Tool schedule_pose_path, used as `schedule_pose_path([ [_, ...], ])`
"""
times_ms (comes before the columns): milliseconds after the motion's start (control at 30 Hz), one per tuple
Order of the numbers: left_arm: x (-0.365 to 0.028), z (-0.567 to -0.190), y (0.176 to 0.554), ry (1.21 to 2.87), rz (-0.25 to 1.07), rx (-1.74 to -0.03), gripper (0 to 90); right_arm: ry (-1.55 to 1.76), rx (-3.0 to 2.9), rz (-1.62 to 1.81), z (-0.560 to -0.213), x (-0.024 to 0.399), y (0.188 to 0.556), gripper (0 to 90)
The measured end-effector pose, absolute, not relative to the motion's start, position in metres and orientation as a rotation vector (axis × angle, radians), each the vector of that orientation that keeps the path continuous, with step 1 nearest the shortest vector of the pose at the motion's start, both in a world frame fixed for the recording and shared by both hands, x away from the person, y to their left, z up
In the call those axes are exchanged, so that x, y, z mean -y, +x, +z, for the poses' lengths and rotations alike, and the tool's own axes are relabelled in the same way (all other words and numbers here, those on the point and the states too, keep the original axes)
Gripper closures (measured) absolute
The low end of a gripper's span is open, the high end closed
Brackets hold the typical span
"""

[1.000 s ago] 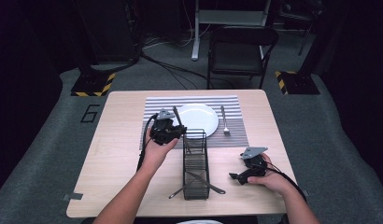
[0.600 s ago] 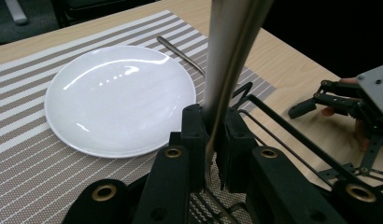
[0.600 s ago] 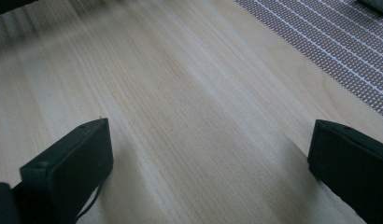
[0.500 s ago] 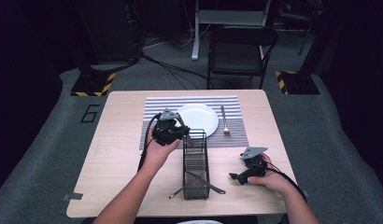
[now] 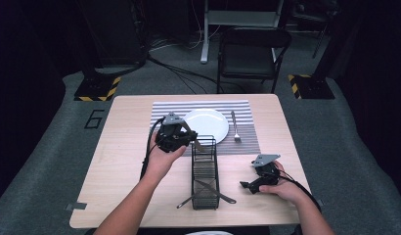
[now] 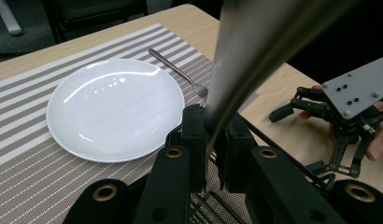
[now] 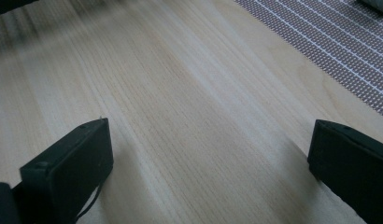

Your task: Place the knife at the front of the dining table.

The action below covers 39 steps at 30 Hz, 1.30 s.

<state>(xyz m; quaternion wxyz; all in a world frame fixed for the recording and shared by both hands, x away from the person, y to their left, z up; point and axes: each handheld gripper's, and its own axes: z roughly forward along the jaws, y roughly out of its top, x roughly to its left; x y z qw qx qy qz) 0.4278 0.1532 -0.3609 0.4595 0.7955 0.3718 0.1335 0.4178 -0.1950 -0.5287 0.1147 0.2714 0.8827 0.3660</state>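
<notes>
Here the left tool (image 5: 189, 139) is clenched on a flat metal utensil (image 6: 245, 60), most likely a table knife, which rises steeply out of the pinch in the left gripper view and shows in the high view as a pale sliver angled toward the far rim of the black wire caddy (image 5: 204, 171). The utensil is therefore off the surface (image 5: 125, 161), held just beside the white plate (image 5: 206, 123) and above the near edge of the striped placemat (image 5: 247, 144). The right tool (image 5: 248, 185) rests low on bare wood to the right of the caddy, its jaws spread wide with nothing between them. A fork (image 5: 234, 128) lies on the placemat to the right of the plate, and more cutlery (image 5: 215, 191) lies across the caddy's near end. As a handling judgement, the utensil should be light, rigid and not fragile, but its polished faces are slippery, so a pinch across the flat sides (as here) resists twisting better than one across the thin edges. Taken close to one end, as it seems to be, the long free length will tend to swing about the pinch; a firm squeeze and slow wrist turns should keep it from pivoting while it is laid beside the plate. Whether the held end is handle or blade cannot be told.
</notes>
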Motion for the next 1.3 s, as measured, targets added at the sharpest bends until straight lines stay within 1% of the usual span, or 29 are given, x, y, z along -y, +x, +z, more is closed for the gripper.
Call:
schedule_pose_path([
  [233, -0.160, -0.348, 0.423, 1.947, 0.340, -0.911, 82.5, 0.796, -2.587, 1.073, -0.529, 0.195, 0.418, 0.0],
  [333, -0.162, -0.343, 0.421, 1.932, 0.325, -0.914, 82.5, 0.798, -2.588, 1.073, -0.529, 0.195, 0.418, 0.0],
  [467, -0.167, -0.337, 0.420, 1.932, 0.344, -0.900, 82.5, 0.797, -2.588, 1.073, -0.529, 0.195, 0.418, 0.0],
  [667, -0.173, -0.326, 0.418, 1.910, 0.330, -0.902, 82.5, 0.797, -2.587, 1.073, -0.529, 0.195, 0.418, 0.0],
  [1000, -0.186, -0.307, 0.415, 1.896, 0.367, -0.897, 82.5, 0.793, -2.589, 1.072, -0.529, 0.195, 0.418, 0.0],
  [1300, -0.202, -0.301, 0.412, 1.874, 0.395, -0.915, 82.5, 0.796, -2.587, 1.072, -0.529, 0.195, 0.418, 0.0],
])
